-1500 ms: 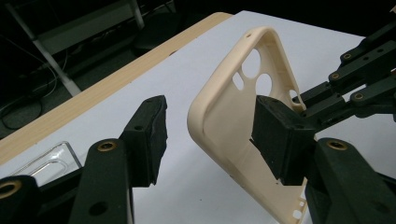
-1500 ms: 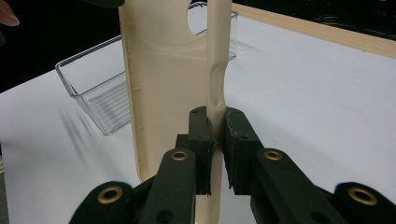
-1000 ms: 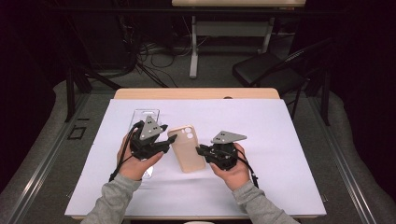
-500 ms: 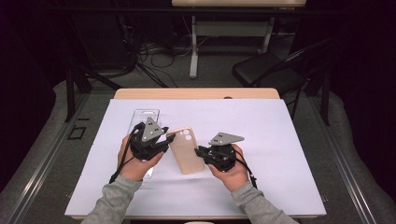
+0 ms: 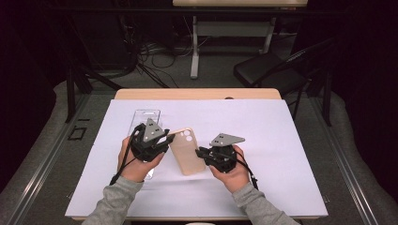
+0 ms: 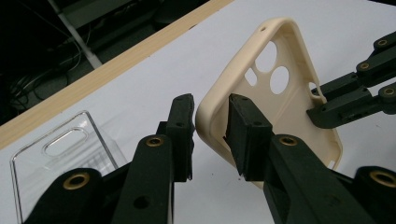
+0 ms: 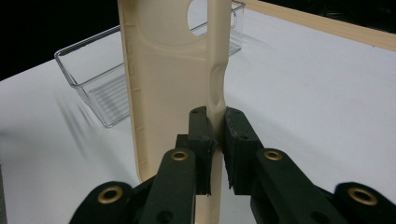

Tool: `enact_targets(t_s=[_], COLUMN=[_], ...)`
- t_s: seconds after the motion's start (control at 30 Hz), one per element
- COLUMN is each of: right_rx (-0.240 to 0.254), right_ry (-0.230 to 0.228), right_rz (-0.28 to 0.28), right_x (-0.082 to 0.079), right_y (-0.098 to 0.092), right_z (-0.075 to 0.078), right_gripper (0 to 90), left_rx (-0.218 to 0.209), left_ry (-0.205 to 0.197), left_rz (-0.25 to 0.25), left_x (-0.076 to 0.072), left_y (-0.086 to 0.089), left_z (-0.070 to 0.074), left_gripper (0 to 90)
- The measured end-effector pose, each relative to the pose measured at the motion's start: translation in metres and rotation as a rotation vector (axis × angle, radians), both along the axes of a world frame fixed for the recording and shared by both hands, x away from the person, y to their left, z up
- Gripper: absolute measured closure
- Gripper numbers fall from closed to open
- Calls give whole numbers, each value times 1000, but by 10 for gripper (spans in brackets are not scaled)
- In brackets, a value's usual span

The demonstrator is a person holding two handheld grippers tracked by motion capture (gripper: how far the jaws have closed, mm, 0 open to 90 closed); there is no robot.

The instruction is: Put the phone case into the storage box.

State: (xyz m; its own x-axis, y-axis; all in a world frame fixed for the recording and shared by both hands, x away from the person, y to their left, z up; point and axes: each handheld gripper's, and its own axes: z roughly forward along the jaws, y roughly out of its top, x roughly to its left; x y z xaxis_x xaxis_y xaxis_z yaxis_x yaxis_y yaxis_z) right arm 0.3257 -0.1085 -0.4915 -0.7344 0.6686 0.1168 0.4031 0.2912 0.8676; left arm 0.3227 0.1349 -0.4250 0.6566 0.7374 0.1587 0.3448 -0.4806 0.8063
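A beige phone case (image 5: 185, 154) is held tilted above the white sheet between both grippers. My right gripper (image 5: 201, 153) is shut on the case's long side rim; in the right gripper view its pads (image 7: 201, 135) pinch that rim (image 7: 215, 93), which dents inward. My left gripper (image 5: 168, 137) is at the case's top corner beside the camera holes (image 6: 280, 79). Its jaws have just been closing and straddle the corner rim (image 6: 210, 116), with one pad inside the case and a thin gap at the outer pad (image 6: 184, 135).
A clear plastic tray (image 5: 146, 116) lies on the white sheet (image 5: 272, 140) behind the left hand, also seen as a tray (image 6: 60, 154) and a tray (image 7: 93, 84). The wooden table edge (image 5: 197, 93) runs along the far side. A black chair (image 5: 267, 70) stands beyond.
The left gripper's jaws have narrowed around the case's top corner. Both hands and the case stay where they were.
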Motion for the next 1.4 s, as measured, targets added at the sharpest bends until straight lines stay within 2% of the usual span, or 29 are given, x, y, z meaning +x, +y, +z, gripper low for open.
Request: enact_targets(t_s=[0.67,1.4], right_rx=[3,4], right_ry=[3,2], right_rz=[3,7], right_x=[0,-2], right_y=[1,3], right_z=[-1,-1], right_gripper=[823,823], left_rx=[-9,-28], left_ry=[27,59], left_rz=[34,47], left_x=[1,3], left_y=[1,3], left_z=[0,0], left_gripper=[735,785])
